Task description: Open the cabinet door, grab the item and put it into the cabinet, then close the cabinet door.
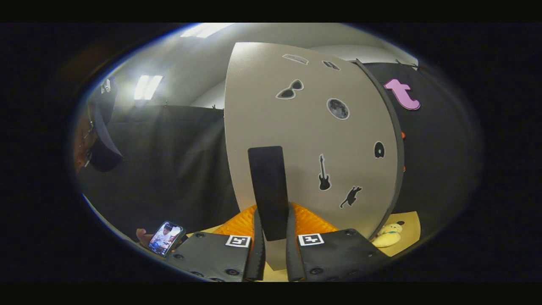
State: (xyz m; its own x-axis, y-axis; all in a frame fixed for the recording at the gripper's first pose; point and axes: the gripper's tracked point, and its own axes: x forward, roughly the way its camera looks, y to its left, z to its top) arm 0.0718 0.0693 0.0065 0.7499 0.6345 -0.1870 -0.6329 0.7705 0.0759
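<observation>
Against the cabinet door (309, 127), the tongs (274, 254) are clenching on the flat dark handle (268, 190), both fingers pressing its sides. Opening the door is likely the step in hand, calling next for a pull along the hinge arc. Matte and pale, the door is carrying glossy stickers. Right of the door, the soft plush toy (387, 235) is lying on the table (408, 222).

Cabinet door (313, 140) — interior hidden
</observation>
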